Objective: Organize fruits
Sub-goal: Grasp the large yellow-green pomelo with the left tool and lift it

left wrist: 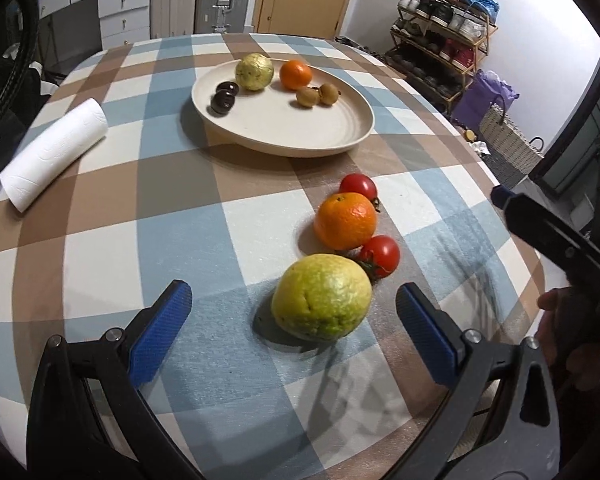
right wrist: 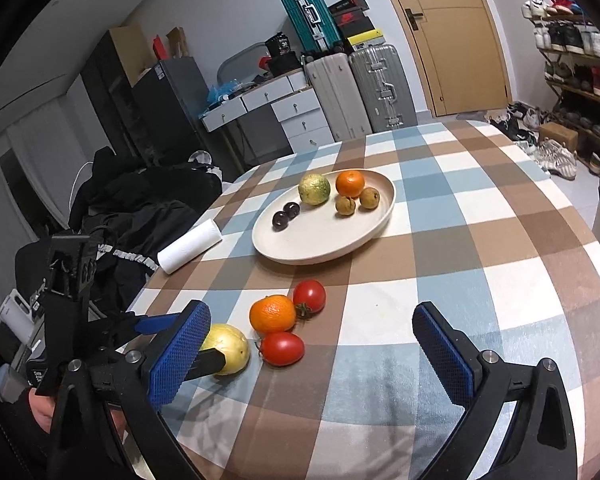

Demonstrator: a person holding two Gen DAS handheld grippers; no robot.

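Now the left hand-held gripper [left wrist: 294, 326] is hovering low over the table [left wrist: 188, 240] with its blue pads [left wrist: 162, 334] spread wide apart, and the guava [left wrist: 321, 297] is sitting on the cloth between them, touching neither. Just beyond the guava, farther from the fingertips, an orange [left wrist: 345, 221] is lying with one tomato [left wrist: 380, 256] touching its near right side and another tomato [left wrist: 358, 186] just behind it. Well ahead, a plate [left wrist: 300, 128] is carrying a second guava [left wrist: 254, 71], a second orange [left wrist: 295, 75], two small brown fruits [left wrist: 318, 94] and two dark plums [left wrist: 224, 98]. A paper roll [left wrist: 54, 154] is lying on the table far to the left. The right hand-held gripper [right wrist: 320, 350] is also hanging open, its pads [right wrist: 442, 350] wide apart over bare cloth, holding nothing; in its view the fruit cluster is sitting ahead and to the left, with the guava partly hidden behind the left pad. A hand [left wrist: 572, 340] is gripping the right tool at the edge of the left view.
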